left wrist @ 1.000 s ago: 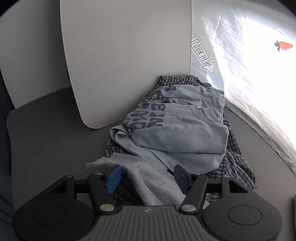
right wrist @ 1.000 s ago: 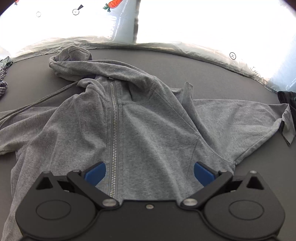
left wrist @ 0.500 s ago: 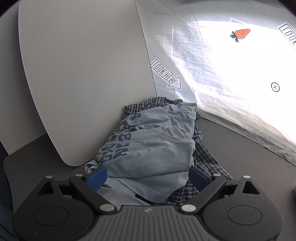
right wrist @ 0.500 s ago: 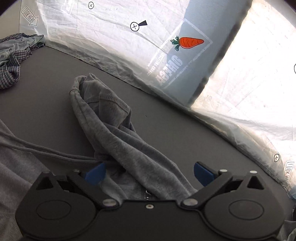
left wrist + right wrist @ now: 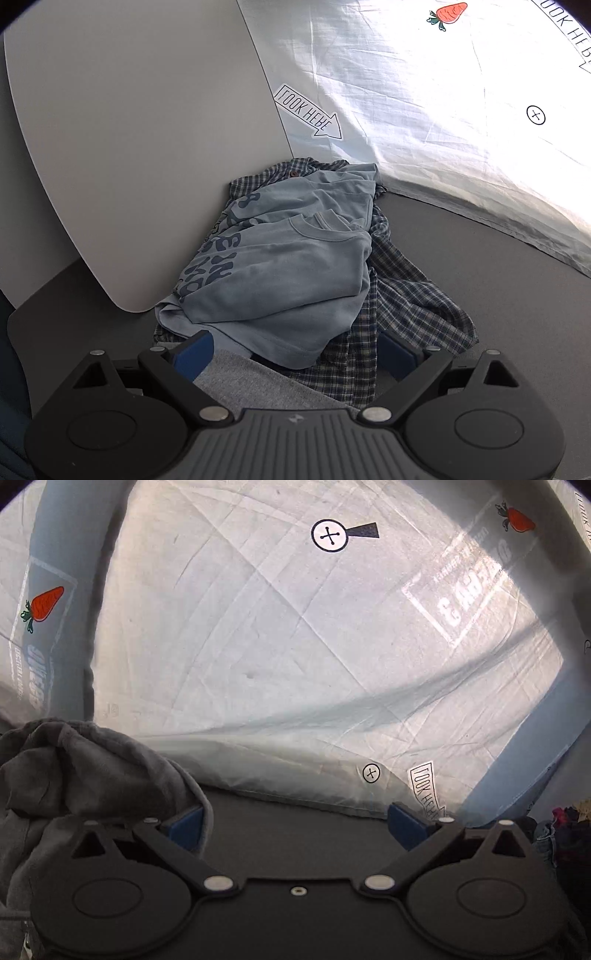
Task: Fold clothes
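Grey hoodie beside right gripper, fingers spread

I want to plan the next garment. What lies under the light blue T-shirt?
A dark plaid shirt lies under the light blue T-shirt, showing along its right side and far end. The T-shirt covers its middle, so anything beneath there cannot be seen.

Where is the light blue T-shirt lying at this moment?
In the left wrist view, the light blue T-shirt lies in the middle, on top of the checked shirt, right beside the white board leaning on its left.
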Available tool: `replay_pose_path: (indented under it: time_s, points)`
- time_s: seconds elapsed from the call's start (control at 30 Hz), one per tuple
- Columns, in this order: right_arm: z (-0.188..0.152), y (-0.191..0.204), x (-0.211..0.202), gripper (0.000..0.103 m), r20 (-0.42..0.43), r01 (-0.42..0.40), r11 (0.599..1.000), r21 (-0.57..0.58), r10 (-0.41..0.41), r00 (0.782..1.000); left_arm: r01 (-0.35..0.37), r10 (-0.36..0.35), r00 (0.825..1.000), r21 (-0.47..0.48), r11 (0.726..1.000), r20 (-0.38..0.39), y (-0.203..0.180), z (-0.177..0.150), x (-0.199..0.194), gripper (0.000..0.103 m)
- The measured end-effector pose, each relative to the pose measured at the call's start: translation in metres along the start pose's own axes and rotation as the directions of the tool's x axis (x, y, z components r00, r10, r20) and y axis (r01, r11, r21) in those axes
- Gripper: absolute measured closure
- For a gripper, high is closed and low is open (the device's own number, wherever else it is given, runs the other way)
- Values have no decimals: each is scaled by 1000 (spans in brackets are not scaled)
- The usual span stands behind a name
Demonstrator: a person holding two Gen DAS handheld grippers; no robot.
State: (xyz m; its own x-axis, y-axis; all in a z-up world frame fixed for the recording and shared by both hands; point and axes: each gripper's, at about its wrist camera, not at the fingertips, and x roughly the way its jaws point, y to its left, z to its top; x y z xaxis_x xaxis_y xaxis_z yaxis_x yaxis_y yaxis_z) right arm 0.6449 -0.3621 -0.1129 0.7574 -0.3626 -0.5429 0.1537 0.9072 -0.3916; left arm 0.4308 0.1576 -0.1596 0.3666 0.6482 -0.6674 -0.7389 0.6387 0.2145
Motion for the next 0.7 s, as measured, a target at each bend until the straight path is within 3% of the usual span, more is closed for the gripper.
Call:
replay_pose_path:
  time_s: [0.2,0.3,0.4,0.5,0.6,0.7]
  points:
    - [-43,-10,-16,0,-88,-75,996,53,79,993,121,-121,985,-3,993,-125,-24,-20,6,8]
    - [-57,-3,-25,0,-86,-179,976,126,190,978,188,-177,974,65,980,-145,-43,-29,0,8]
    - [-67,8,-26,0,-97,-262,950,172,281,955,279,-253,952,152,948,-173,-66,-41,-10,8]
    - [-72,17,-29,0,-116,-220,967,130,235,965,309,-272,944,218,926,-185,-88,-54,-22,8]
    - [-78,0,-39,0,-108,-184,962,203,208,972,397,-352,911,217,892,-216,-101,-64,-40,8]
    - [-93,-34,-54,0,-113,-150,933,328,197,974,473,-417,873,235,849,-253,-117,-80,-62,8]
